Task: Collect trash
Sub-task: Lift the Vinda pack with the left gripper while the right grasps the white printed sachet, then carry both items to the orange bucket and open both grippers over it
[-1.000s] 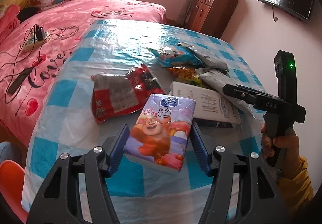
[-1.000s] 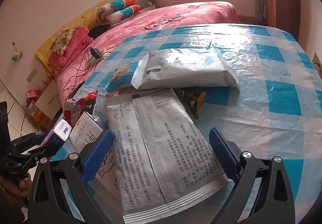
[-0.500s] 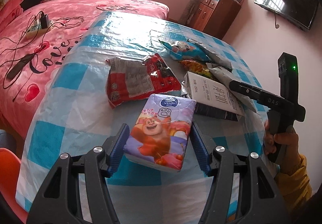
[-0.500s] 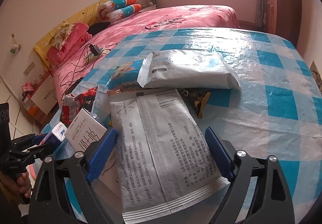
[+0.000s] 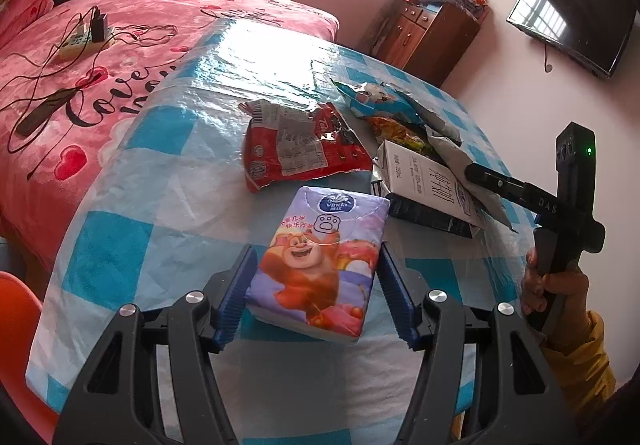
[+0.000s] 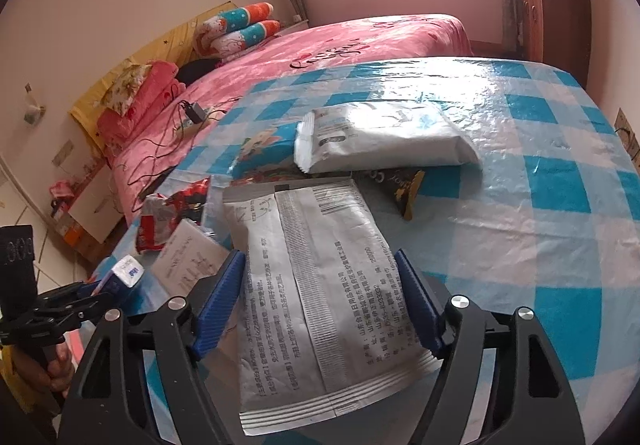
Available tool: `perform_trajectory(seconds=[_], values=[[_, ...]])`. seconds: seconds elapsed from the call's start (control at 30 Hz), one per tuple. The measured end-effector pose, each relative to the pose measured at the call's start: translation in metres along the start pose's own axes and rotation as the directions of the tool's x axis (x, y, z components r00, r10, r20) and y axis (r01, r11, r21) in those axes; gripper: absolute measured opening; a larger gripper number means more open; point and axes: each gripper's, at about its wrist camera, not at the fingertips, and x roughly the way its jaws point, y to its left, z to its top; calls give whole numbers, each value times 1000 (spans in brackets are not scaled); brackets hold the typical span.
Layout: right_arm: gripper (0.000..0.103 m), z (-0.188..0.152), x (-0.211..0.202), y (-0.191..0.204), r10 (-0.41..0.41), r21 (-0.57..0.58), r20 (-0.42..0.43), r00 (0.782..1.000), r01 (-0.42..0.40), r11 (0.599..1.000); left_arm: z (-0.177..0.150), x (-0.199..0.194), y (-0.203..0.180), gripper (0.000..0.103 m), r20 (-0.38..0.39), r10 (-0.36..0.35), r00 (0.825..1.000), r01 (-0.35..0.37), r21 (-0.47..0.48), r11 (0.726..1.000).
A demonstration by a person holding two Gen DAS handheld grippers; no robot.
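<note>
Meanwhile the right gripper (image 6: 320,301) has been closing around the flat white printed plastic packet (image 6: 316,285), pads just short of it; the left gripper (image 5: 316,285) stays clamped on the purple cartoon-bear tissue pack (image 5: 320,261).

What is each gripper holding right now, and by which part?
The left gripper clamps the cartoon tissue pack by its long sides, near end. The right gripper has just been closing around the flat white pouch; no firm grip shows yet.

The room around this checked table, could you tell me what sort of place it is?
Most likely a home bedroom: a bed with a pink heart-print cover, a brown wooden dresser and a wall-mounted flat television.
</note>
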Motion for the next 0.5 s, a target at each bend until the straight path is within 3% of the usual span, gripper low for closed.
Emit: perform_trajectory(seconds=[0.23, 0.5], values=[[72, -3, -5, 15, -10, 3, 25, 1000, 10, 1000, -6, -9, 9, 62, 15, -17, 1000, 17, -20, 1000], [71, 1, -16, 28, 32, 45, 56, 998, -35, 998, -14, -16, 20, 62, 28, -39, 999, 41, -43, 998]])
